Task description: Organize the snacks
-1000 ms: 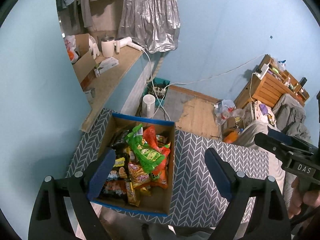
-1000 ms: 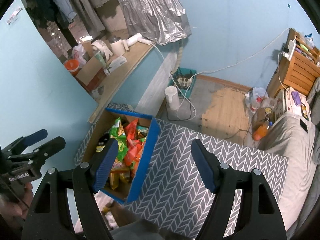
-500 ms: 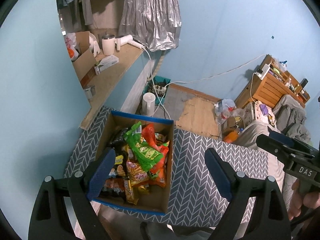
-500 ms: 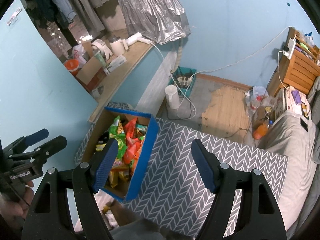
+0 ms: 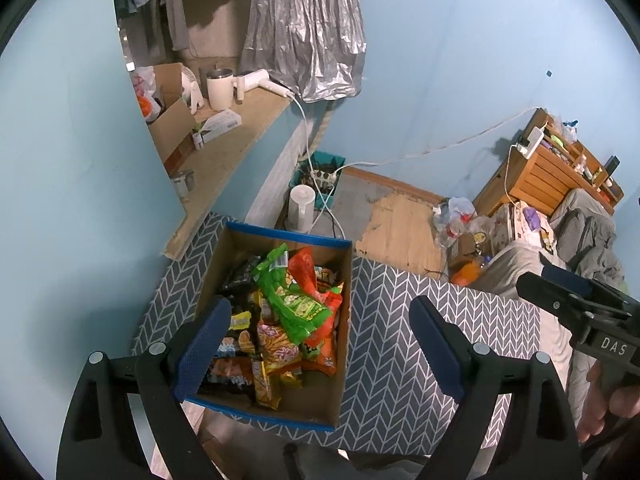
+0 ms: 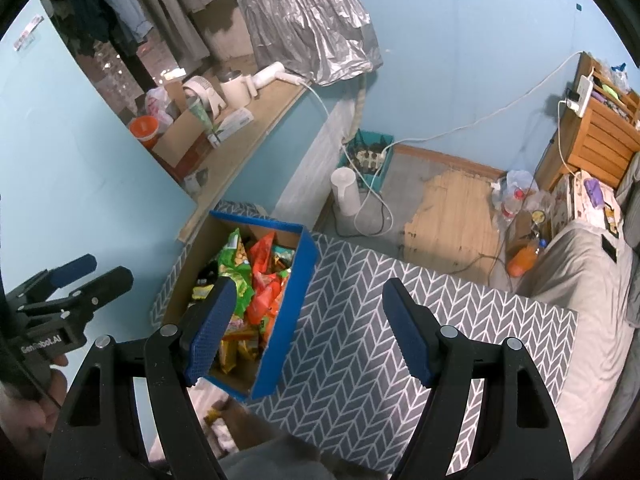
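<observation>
A blue-edged cardboard box (image 5: 344,292) (image 6: 294,292) sits on the left part of a table with a grey herringbone cloth (image 5: 400,344) (image 6: 360,340). It is heaped with snack packets: a green bag (image 5: 294,300) (image 6: 236,270) on top, orange-red ones (image 5: 310,276) (image 6: 264,276) beside it, dark and yellow ones lower down. My left gripper (image 5: 320,348) hangs open above the box's near half, nothing between its blue pads. My right gripper (image 6: 308,328) is open too, high over the box's right wall and the bare cloth.
A wooden ledge (image 5: 236,144) on the left carries a carton, a mug and a hair dryer. On the floor behind the table are a white jug (image 5: 300,208), a teal crate with a power strip (image 5: 324,176) and cables. A wooden rack (image 5: 552,172) and a grey-covered bed (image 6: 592,280) lie to the right.
The left view has drifted very slightly, so the box sits a little lower in it. Both grippers stay open and nothing has been taken or let go.
</observation>
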Tool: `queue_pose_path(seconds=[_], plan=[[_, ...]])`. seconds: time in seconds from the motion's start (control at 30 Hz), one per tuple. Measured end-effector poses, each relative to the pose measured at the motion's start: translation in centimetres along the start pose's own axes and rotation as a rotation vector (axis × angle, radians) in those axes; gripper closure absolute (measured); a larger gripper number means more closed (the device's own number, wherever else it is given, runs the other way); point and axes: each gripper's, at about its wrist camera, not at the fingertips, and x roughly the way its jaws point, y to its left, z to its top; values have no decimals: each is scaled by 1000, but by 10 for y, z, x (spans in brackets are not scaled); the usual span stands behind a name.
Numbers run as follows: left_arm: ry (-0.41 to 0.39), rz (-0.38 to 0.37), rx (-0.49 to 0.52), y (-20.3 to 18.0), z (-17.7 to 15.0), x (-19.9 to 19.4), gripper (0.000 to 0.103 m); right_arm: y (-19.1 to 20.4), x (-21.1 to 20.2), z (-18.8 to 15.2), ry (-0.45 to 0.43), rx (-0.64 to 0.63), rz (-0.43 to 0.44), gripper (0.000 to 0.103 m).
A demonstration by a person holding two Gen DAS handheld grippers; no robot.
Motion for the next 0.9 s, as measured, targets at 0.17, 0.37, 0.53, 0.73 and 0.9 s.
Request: queue_pose_path(seconds=[0.17, 0.37, 0.53, 0.73, 0.9], plan=[[1, 5, -2, 1, 1, 0, 11, 2, 1, 1, -1, -2, 1, 28], [4, 26, -5, -1, -1, -1, 11, 3, 2, 1, 4, -3, 2, 28], [3, 40, -6, -2, -2, -1, 11, 3, 3, 2, 4, -3, 4, 28], [13, 54, -15, 1, -2, 1, 11, 4, 4, 0, 7, -5, 7, 28], [18, 51, -14, 0, -3, 1, 11, 3, 4, 0, 10, -6, 7, 28]])
